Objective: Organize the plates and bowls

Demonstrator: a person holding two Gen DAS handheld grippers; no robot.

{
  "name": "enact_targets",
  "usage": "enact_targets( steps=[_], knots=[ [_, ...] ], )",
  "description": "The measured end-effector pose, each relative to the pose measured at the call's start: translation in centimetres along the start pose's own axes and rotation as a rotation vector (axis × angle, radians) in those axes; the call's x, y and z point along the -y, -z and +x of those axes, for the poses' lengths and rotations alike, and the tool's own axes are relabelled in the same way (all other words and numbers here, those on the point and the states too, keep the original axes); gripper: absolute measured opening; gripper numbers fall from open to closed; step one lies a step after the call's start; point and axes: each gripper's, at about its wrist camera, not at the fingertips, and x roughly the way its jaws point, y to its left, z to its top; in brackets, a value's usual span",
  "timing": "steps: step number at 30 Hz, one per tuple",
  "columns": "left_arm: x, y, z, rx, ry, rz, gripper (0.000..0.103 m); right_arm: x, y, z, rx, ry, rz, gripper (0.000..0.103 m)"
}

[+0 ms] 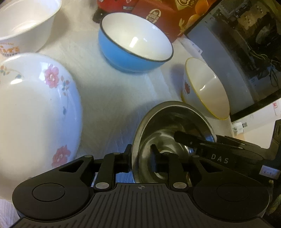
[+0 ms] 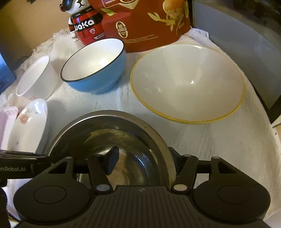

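A steel bowl [image 1: 172,129] [image 2: 112,133] sits on the white cloth [image 2: 219,140], close in front of both cameras. My left gripper [image 1: 141,149] straddles its left rim, one finger outside and one inside, and is shut on the rim. My right gripper [image 2: 143,150] straddles the right rim. Its inner finger [image 2: 111,161] stands well off the wall, so it is open. One of its fingers [image 1: 186,138] shows inside the bowl in the left wrist view. Further back are a blue bowl [image 1: 135,43] [image 2: 94,66] and a yellow-rimmed white bowl [image 1: 205,89] [image 2: 188,82].
A floral plate [image 1: 35,108] [image 2: 29,126] lies at the left, with a white bowl [image 1: 26,21] [image 2: 36,77] behind it. A red carton [image 1: 158,15] [image 2: 145,22] and a toy figure [image 2: 84,22] stand at the back. A dark case [image 1: 237,52] lines the right side.
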Motion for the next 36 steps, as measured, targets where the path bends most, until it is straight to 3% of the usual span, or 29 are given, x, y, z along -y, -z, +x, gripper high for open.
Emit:
enact_targets(
  steps=[3, 7, 13, 17, 22, 27, 29, 33, 36],
  knots=[
    [-0.5, -0.3, -0.3, 0.036, 0.038, -0.027, 0.024, 0.5, -0.7, 0.1, 0.018, -0.003, 0.000, 0.060],
    [-1.0, -0.5, -1.5, 0.080, 0.007, -0.032, 0.025, 0.6, -1.6, -0.2, 0.046, 0.034, -0.026, 0.060],
    [-2.8, -0.3, -5.7, 0.171, 0.020, -0.099, 0.025, 1.0, -1.9, -0.6, 0.020, 0.050, -0.025, 0.064],
    [-5.6, 0.1, -9.2, 0.265, -0.050, -0.183, 0.025, 1.3, -1.5, -1.2, -0.021, 0.067, -0.037, 0.064],
    [-10.1, 1.0, -13.1, 0.374, -0.205, -0.307, 0.025, 1.9, -1.3, -3.7, 0.014, 0.099, -0.073, 0.064],
    [-13.5, 1.9, -14.5, 0.395, -0.325, -0.398, 0.025, 0.8, -2.4, -6.8, 0.054, 0.110, -0.173, 0.064],
    [-14.5, 2.2, -14.8, 0.397, -0.345, -0.426, 0.025, -0.9, -2.9, -8.3, 0.110, 0.112, -0.262, 0.065],
    [-15.5, 3.2, -14.5, 0.382, -0.366, -0.459, 0.025, -4.5, -4.7, -9.8, 0.224, 0.038, -0.351, 0.079],
    [-16.1, 3.9, -14.2, 0.371, -0.355, -0.483, 0.025, -7.7, -5.8, -8.3, 0.194, -0.017, -0.373, 0.081]
  ],
)
